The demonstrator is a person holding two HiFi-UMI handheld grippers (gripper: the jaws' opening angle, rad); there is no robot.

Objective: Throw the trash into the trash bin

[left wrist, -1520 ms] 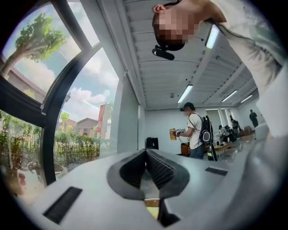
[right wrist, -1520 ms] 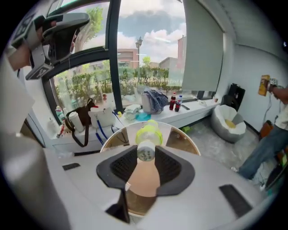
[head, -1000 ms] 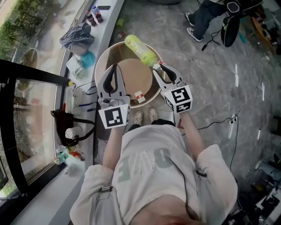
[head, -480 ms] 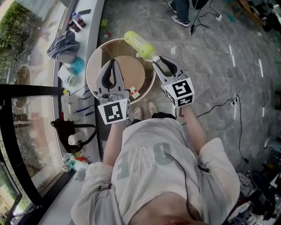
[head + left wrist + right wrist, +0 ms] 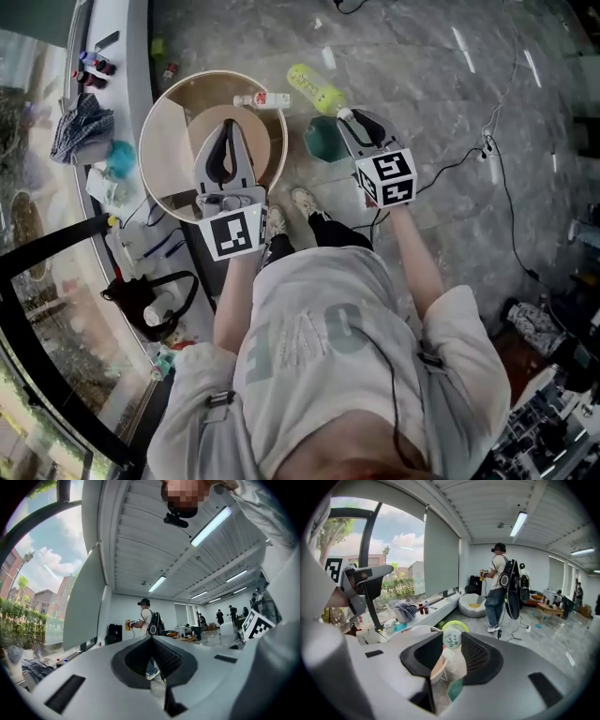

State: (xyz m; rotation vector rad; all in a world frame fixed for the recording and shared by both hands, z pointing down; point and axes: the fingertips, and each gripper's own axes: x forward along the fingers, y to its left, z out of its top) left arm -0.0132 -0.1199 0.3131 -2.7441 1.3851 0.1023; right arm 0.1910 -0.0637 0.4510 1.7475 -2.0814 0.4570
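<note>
Though partly behind right hand-held gripper (image 5: 347, 116) with bottle (image 5: 314, 89), bin (image 5: 322, 141).

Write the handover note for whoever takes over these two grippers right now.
Left gripper: jaws together, empty, hovering over the round table.
Right gripper: shut on the neck of the yellow-green bottle. The bottle's body sticks out over the floor just past the green bin.
A small white-and-red bottle lies on its side near the table's edge.
Done: the yellow-green bottle is in hand, beside the bin.
Left: bring it over the bin's mouth and release. The small bottle probably goes in next.
</note>
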